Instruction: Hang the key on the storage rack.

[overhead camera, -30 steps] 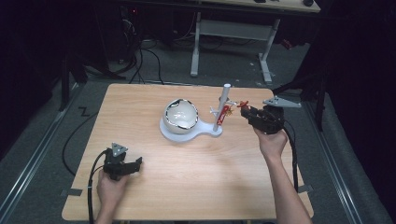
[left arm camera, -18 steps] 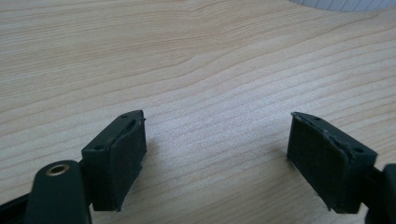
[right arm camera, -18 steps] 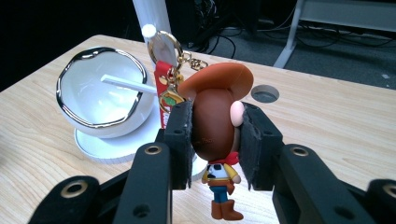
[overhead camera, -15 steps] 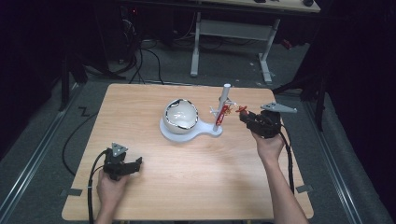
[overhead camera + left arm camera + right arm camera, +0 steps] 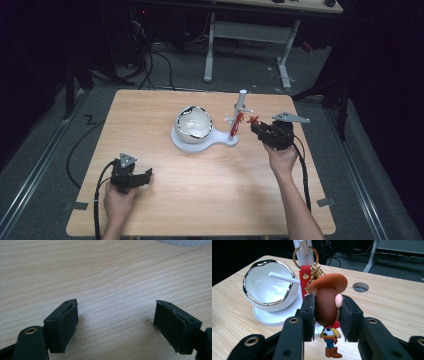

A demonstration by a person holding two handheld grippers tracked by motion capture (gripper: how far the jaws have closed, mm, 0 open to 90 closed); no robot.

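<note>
Right claw (image 5: pixel 327 315) lowered, cowboy keychain (image 5: pixel 327 312) beside stand (image 5: pixel 239 116).

In the right gripper view, the black pads cover both sides of the cowboy figure's (image 5: pixel 327 312) head, and the white stand's post (image 5: pixel 304 250) runs off the top edge. In the high view, the keychain (image 5: pixel 242 120) is too small to make out. In the left gripper view, the white base (image 5: pixel 185 242) is cut off at the top edge.

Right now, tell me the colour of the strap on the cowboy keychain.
Red: the strap hangs beside the gold ring above the cowboy keychain, clearest in the right gripper view.
</note>
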